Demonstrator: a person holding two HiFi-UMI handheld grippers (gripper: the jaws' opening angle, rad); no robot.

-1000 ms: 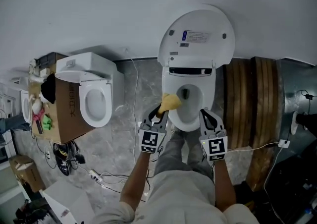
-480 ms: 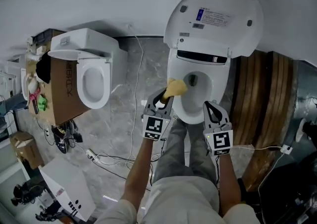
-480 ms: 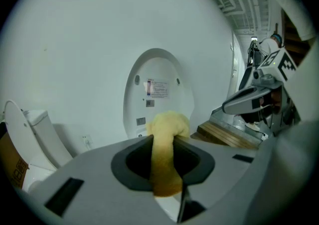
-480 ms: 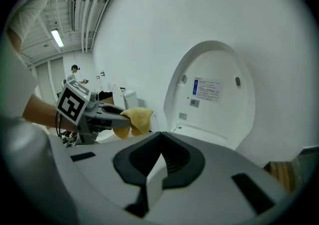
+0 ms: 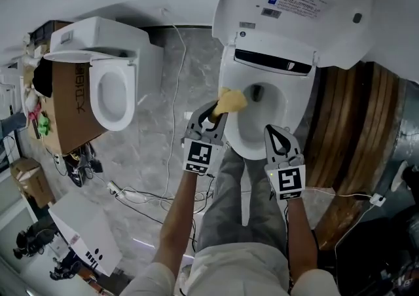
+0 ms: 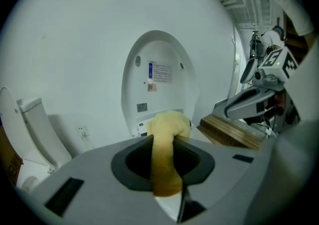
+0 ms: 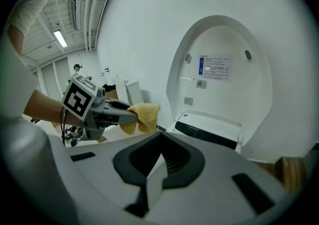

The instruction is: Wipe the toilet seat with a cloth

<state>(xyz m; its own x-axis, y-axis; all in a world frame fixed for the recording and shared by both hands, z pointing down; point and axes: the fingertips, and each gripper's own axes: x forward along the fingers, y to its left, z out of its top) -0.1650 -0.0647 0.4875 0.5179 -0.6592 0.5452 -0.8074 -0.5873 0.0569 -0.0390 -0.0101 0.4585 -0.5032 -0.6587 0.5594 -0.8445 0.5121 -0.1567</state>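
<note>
A white toilet (image 5: 243,144) stands with its lid (image 5: 301,6) raised against the wall. My left gripper (image 5: 216,113) is shut on a yellow cloth (image 5: 231,100), which hangs over the left side of the seat rim, beside the bowl opening. The cloth (image 6: 167,129) bulges out between the jaws in the left gripper view. My right gripper (image 5: 272,132) hovers over the front right of the rim, shut and empty. The right gripper view shows its jaws (image 7: 154,169) together, with the left gripper (image 7: 117,114) and cloth (image 7: 142,115) to the left.
A second toilet (image 5: 114,88) rests on a cardboard box (image 5: 69,101) at the left. Cables (image 5: 150,196) trail across the grey stone floor. Wooden boards (image 5: 350,137) lie right of the toilet. The person's legs stand just before the bowl.
The view has closed in on the toilet, which now looks larger. The left gripper still holds the cloth at the left rim; the right gripper stays near the front right.
</note>
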